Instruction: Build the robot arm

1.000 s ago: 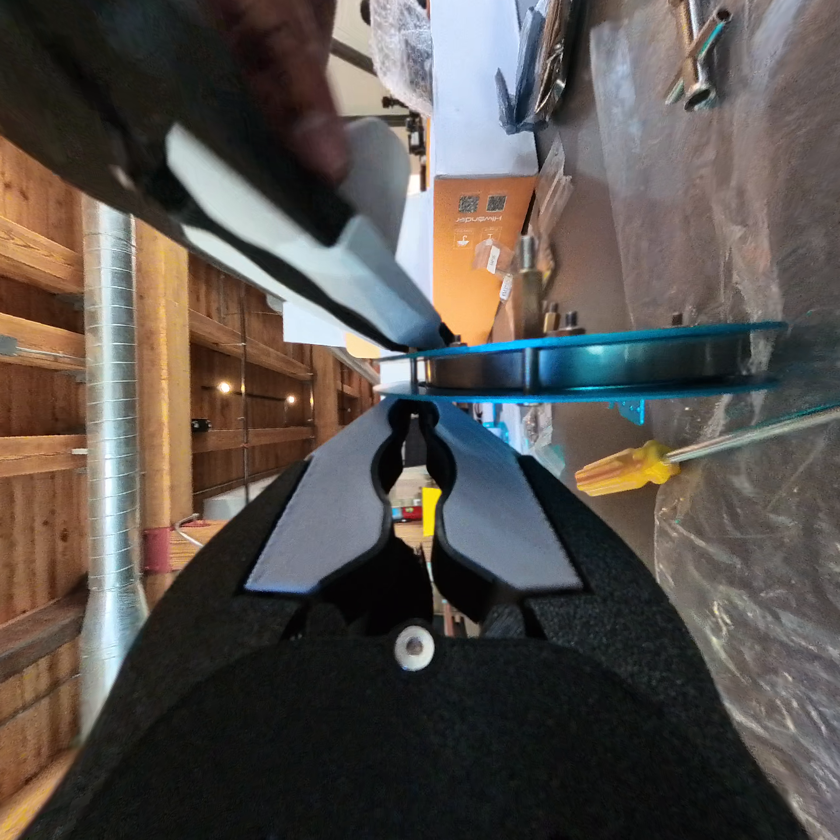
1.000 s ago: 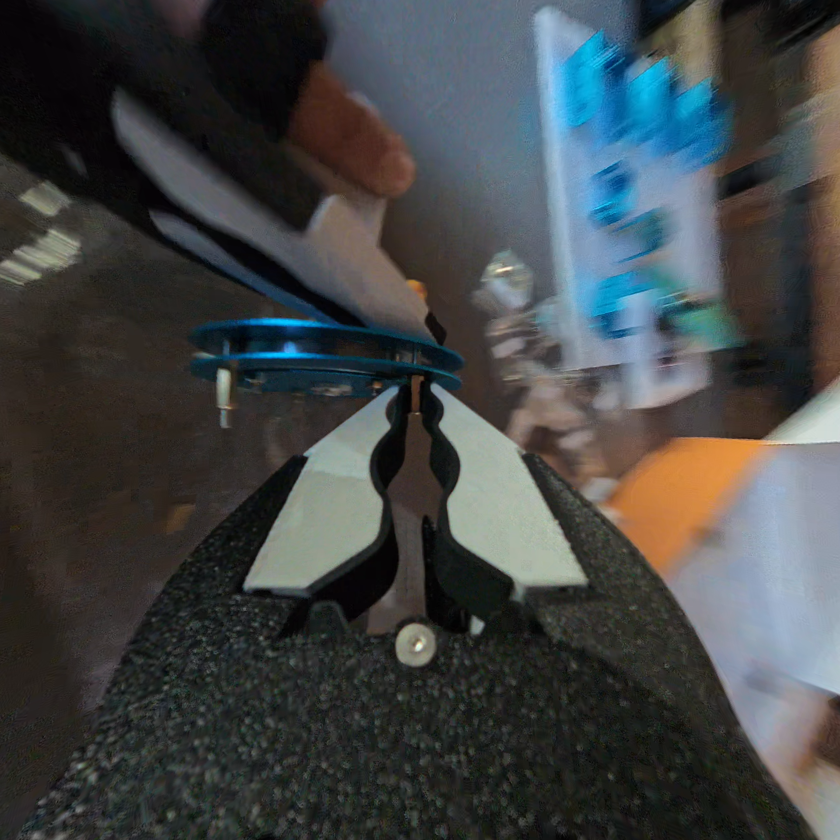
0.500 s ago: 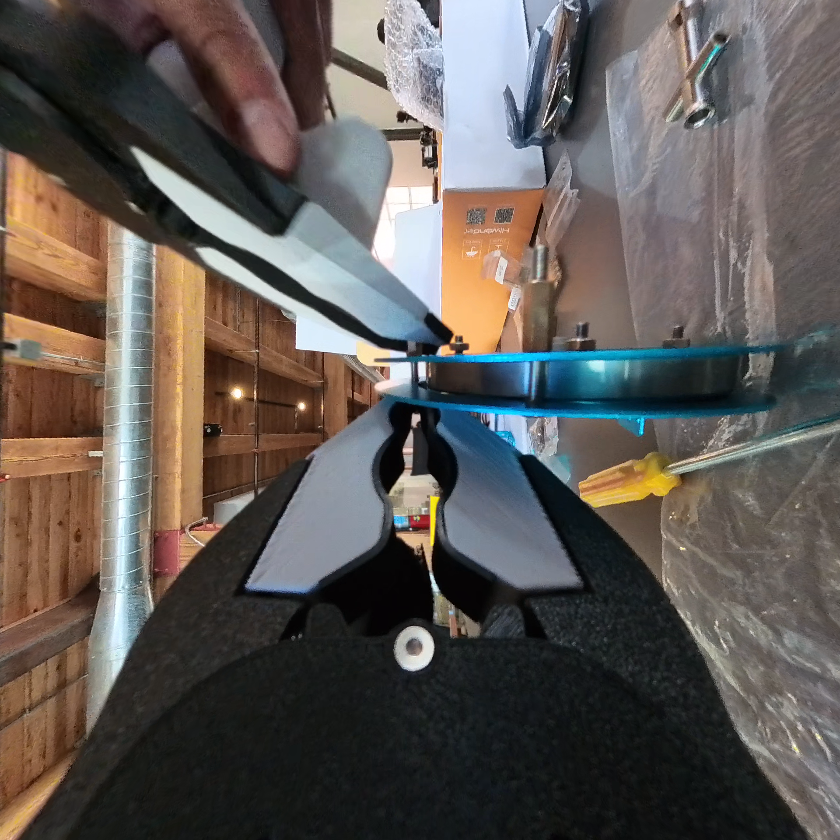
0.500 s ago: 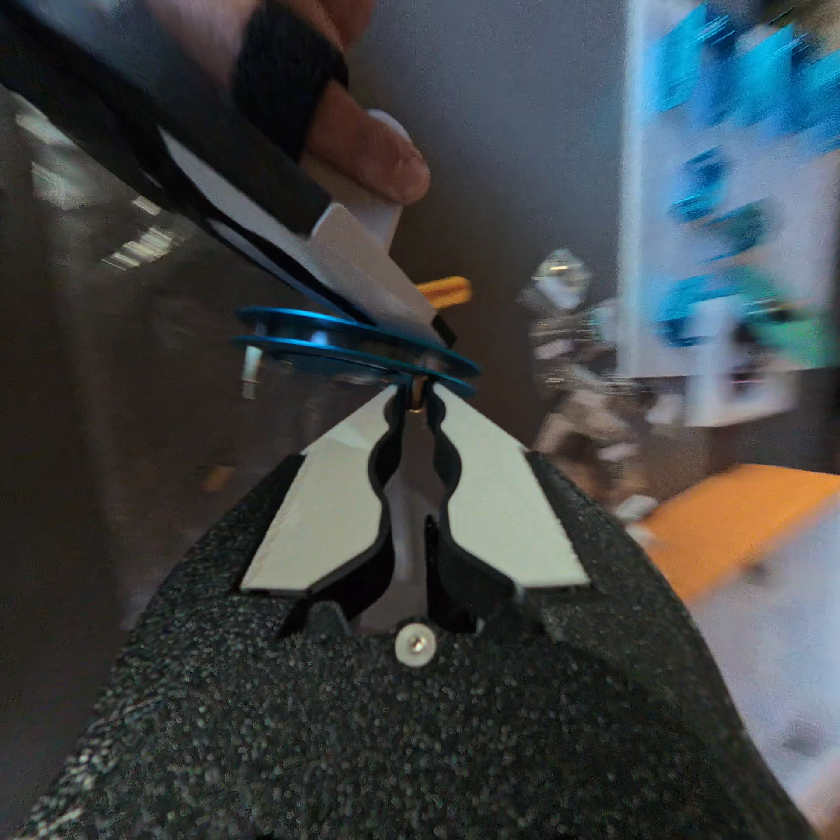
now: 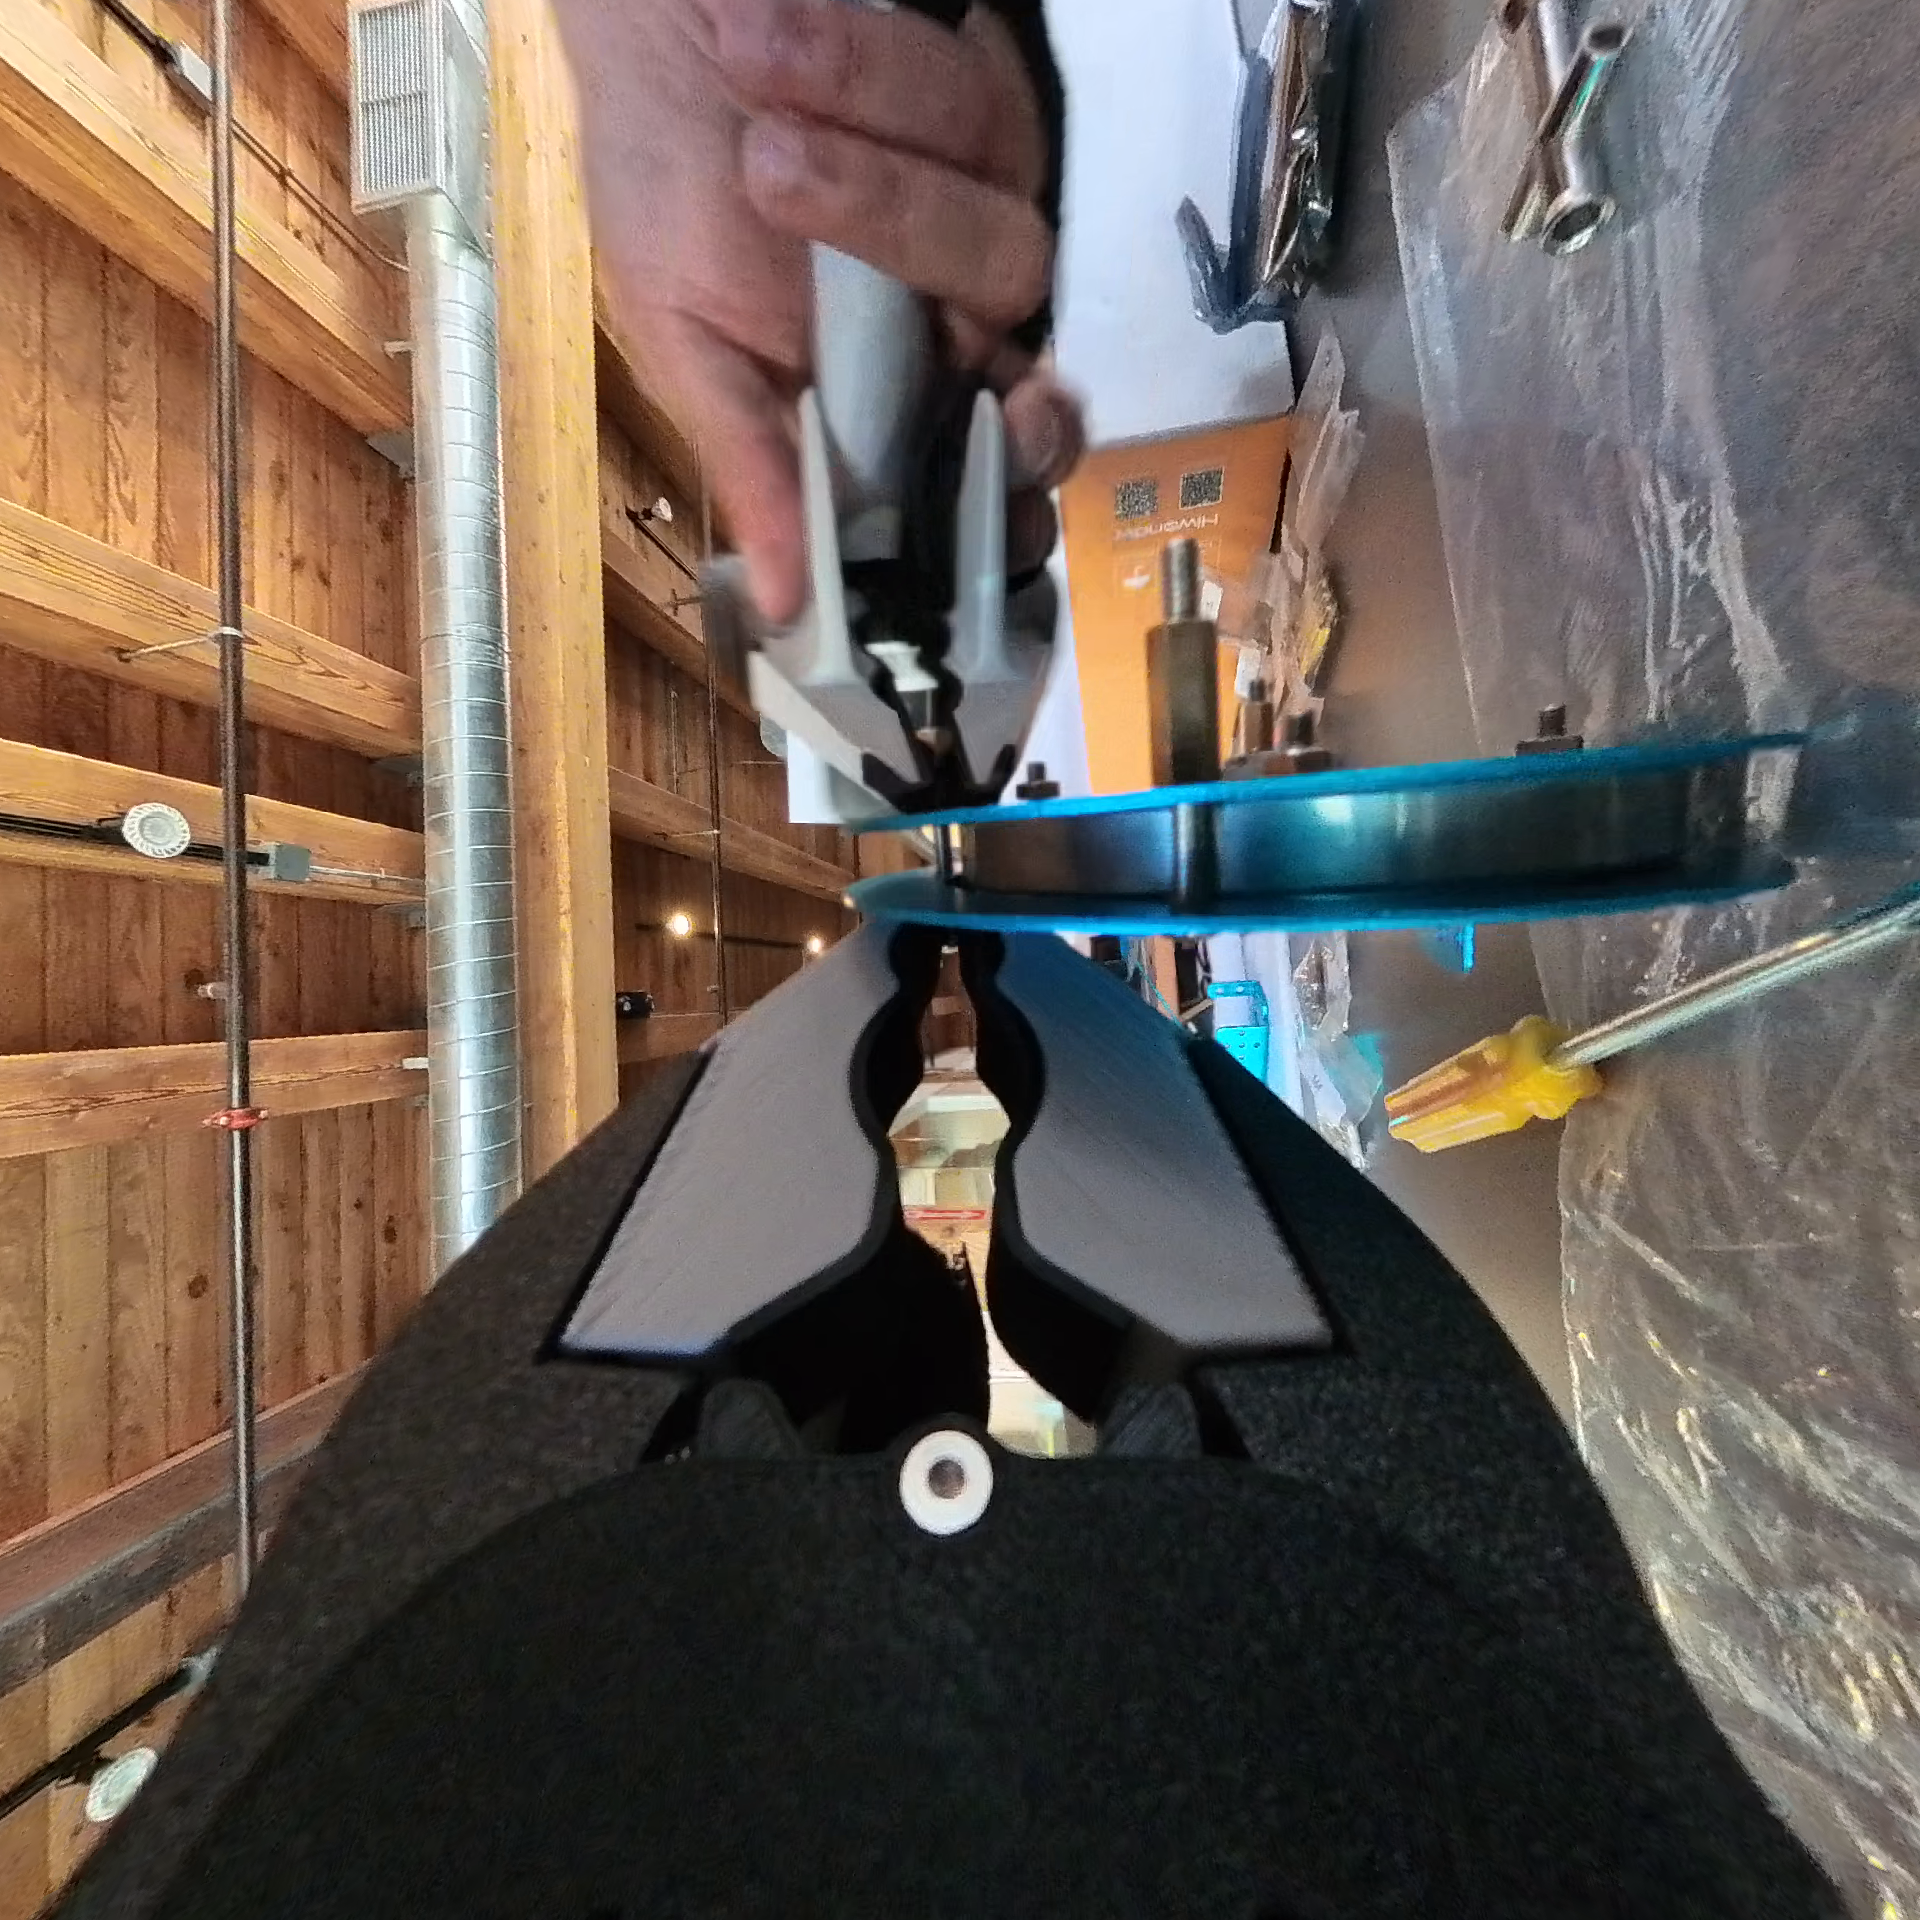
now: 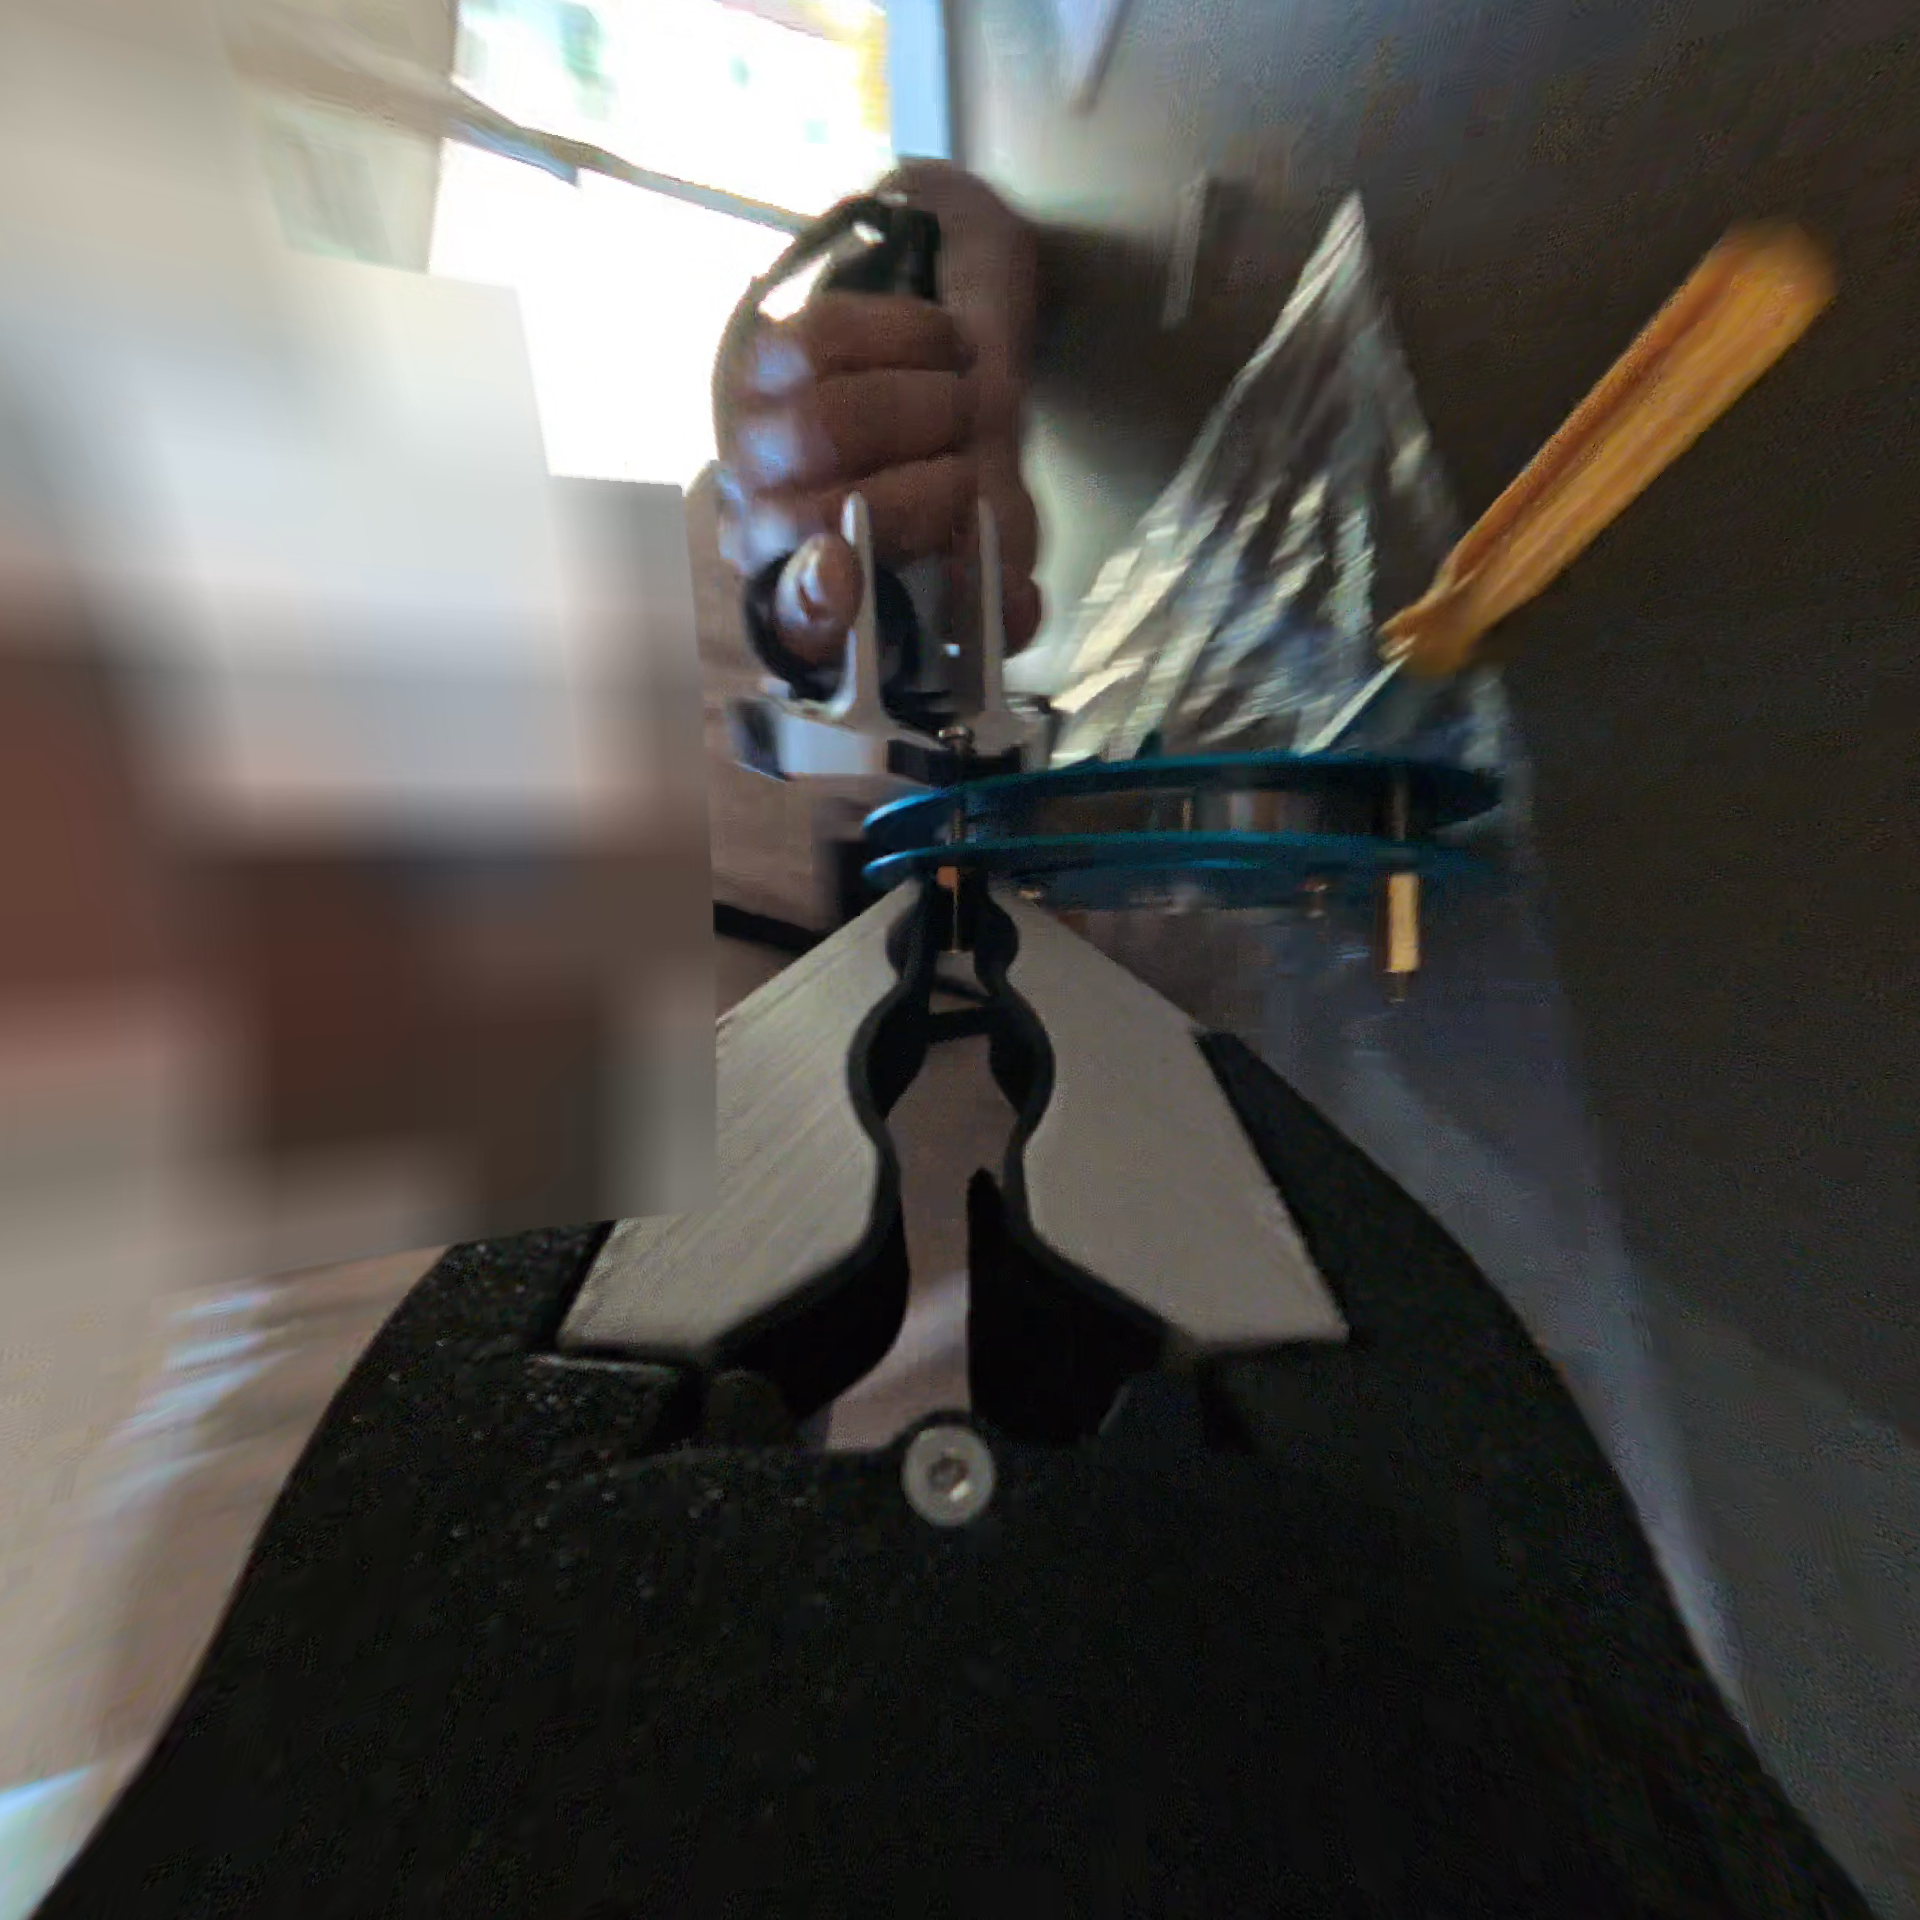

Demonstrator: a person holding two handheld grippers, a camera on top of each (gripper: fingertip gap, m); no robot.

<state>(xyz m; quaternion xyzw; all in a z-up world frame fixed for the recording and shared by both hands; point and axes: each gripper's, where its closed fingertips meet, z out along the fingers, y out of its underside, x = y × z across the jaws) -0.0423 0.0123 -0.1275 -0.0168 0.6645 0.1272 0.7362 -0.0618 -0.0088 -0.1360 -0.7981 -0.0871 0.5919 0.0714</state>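
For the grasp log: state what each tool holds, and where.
Left tool: shut on a screw end under the blue disc assembly's rim. Right tool: shut on a brass standoff beneath it.

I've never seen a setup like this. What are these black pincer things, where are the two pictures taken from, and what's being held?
A person holds two hand-held pincers, each carrying a camera looking along its fingers. One picture is from the left gripper, the other from the right gripper; each shows the other gripper opposite, in a hand. Both pinch fasteners at the rim of a blue two-plate round metal assembly: the right one a short brass post, the left one a thin dark pin. A yellow-handled screwdriver lies on the dark grey table.
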